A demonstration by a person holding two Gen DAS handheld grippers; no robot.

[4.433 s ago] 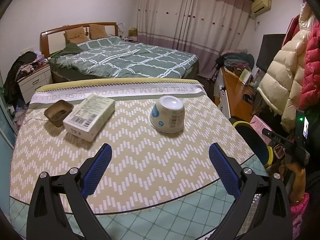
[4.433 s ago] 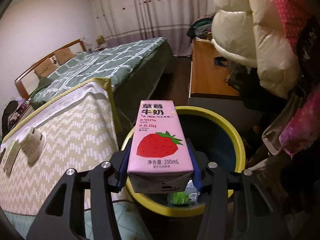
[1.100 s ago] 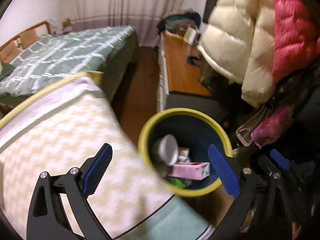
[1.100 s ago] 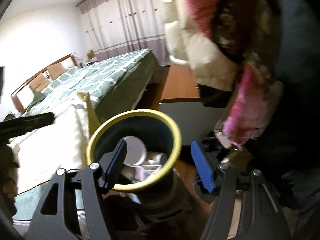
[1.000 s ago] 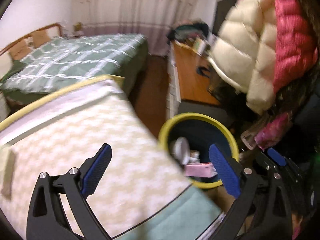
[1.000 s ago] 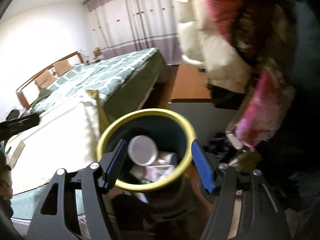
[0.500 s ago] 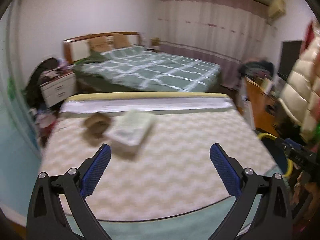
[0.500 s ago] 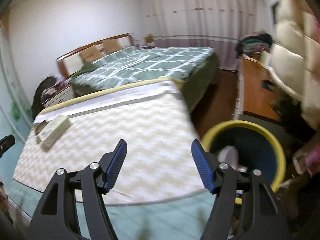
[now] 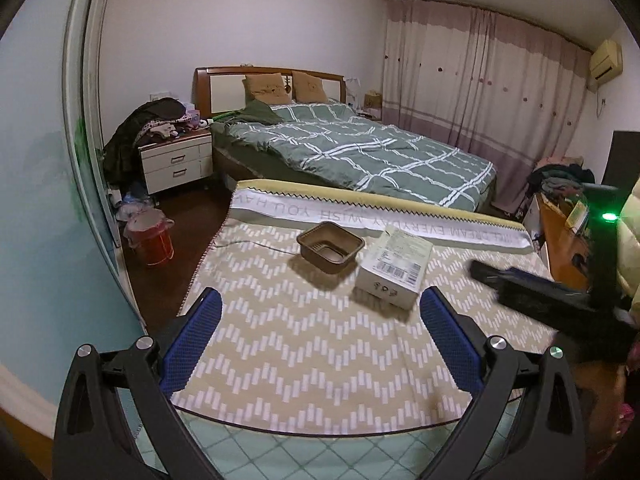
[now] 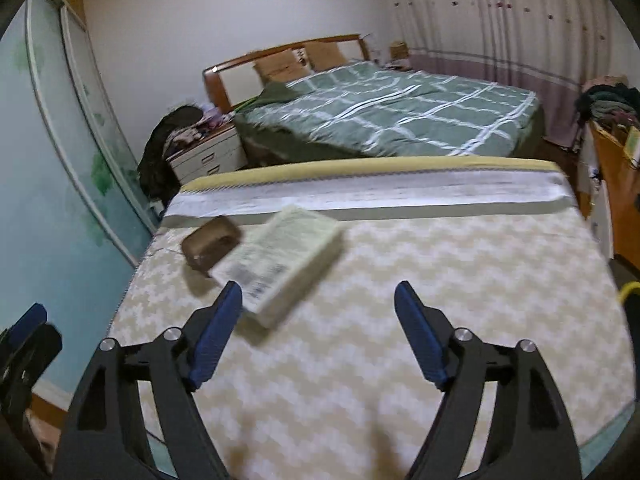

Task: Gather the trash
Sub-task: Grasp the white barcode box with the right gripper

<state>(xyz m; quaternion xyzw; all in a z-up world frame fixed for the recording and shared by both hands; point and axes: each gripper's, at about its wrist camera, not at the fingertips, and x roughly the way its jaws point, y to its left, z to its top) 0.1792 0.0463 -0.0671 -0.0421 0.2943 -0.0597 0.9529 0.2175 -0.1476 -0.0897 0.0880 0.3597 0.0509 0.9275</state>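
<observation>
A: What's biggest in the room?
B: The bed [image 9: 360, 152] with the green checked quilt, far behind. Nearer is the bench [image 9: 320, 340], under a beige zigzag cloth. A white band along its far edge carries upside-down lettering; "WISH YOU" and "EVERYDAY" can be made out.

A: And the trash?
B: A white box [image 9: 394, 266] lies on the far half of the bench, a barcode label on its near end; the small print is unreadable. Just left of it, close by, is a brown tray [image 9: 330, 246], open side up. The right wrist view shows both blurred, box [image 10: 280, 256] and tray [image 10: 211, 242].

A: The tongs?
B: Left tongs [image 9: 320, 340] spread wide, nothing between them, over the near bench. Right tongs [image 10: 318, 332] likewise apart and unloaded, their left finger just near of the box.
</observation>
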